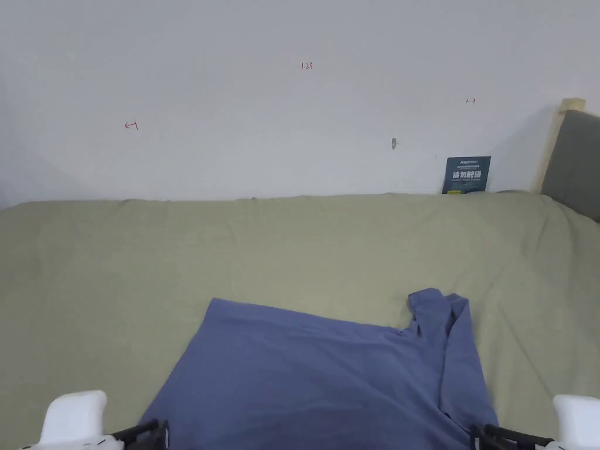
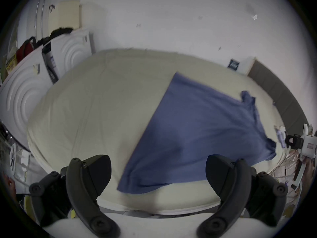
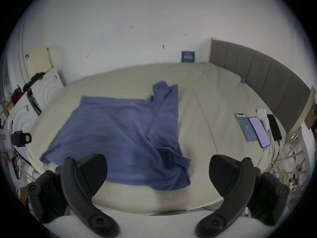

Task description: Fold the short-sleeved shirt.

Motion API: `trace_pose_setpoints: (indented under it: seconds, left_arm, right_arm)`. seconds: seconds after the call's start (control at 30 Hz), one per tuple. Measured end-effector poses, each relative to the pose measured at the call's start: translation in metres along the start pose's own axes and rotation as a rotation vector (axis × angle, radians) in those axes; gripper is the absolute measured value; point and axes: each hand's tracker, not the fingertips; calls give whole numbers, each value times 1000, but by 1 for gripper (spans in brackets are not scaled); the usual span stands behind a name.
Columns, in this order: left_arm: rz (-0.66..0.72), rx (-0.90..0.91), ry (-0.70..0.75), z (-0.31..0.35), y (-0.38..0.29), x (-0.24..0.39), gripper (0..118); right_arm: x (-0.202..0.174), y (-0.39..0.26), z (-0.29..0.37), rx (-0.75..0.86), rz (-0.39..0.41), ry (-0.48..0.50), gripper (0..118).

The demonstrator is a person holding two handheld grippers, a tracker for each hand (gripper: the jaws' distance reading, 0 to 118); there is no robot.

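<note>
A blue short-sleeved shirt [image 1: 316,375] lies spread on the bed's pale green sheet [image 1: 293,246], near the front edge, with one sleeve [image 1: 436,307] bunched at its far right corner. In the left gripper view the shirt [image 2: 202,130] lies ahead and to the right of my left gripper [image 2: 157,171], whose jaws stand wide open over the bed's edge, holding nothing. My right gripper [image 3: 157,169] is open too, hovering just short of the shirt's [image 3: 120,131] near hem. In the head view both grippers sit at the bottom corners, left [image 1: 146,435] and right [image 1: 489,436].
A grey headboard [image 3: 257,80] closes the bed's right side. Phones [image 3: 252,130] and a white object lie on the sheet near it. A dark card [image 1: 466,174] leans on the back wall. White furniture [image 2: 34,80] stands left of the bed.
</note>
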Motion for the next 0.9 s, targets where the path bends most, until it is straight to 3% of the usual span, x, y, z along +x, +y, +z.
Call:
trace_pose_setpoints:
  seconds: [0.03, 0.07, 0.1, 0.13, 0.2, 0.57, 0.77, 0.9]
  left_arm:
    - [-8, -12, -5, 0, -3, 4, 29]
    - [15, -27, -45, -11, -8, -4, 0]
    - [19, -18, -49, -16, -14, -7, 0]
    - [10, -26, -51, -19, -16, -8, 0]
    - [-40, -7, -34, -15, -27, 3, 0]
    - [-24, -40, -59, -21, -24, 9, 0]
    - [-5, -33, -68, -65, 34, 3, 0]
    - [0, -75, -81, -130, 96, 1, 0]
  right_arm:
    - [-3, -6, 6, -1, 4, -6, 85]
    - [-7, -12, 10, 16, 7, -15, 49]
    - [-10, -20, 13, 30, 11, -59, 6]
    - [-11, -25, 16, 60, -4, -71, 0]
    - [-10, -35, 21, 23, -6, -44, 0]
    - [-13, -39, 17, 26, 23, -66, 0]
    - [-16, -26, 0, 29, 44, -54, 0]
    - [-16, -15, -21, 19, 50, -49, 0]
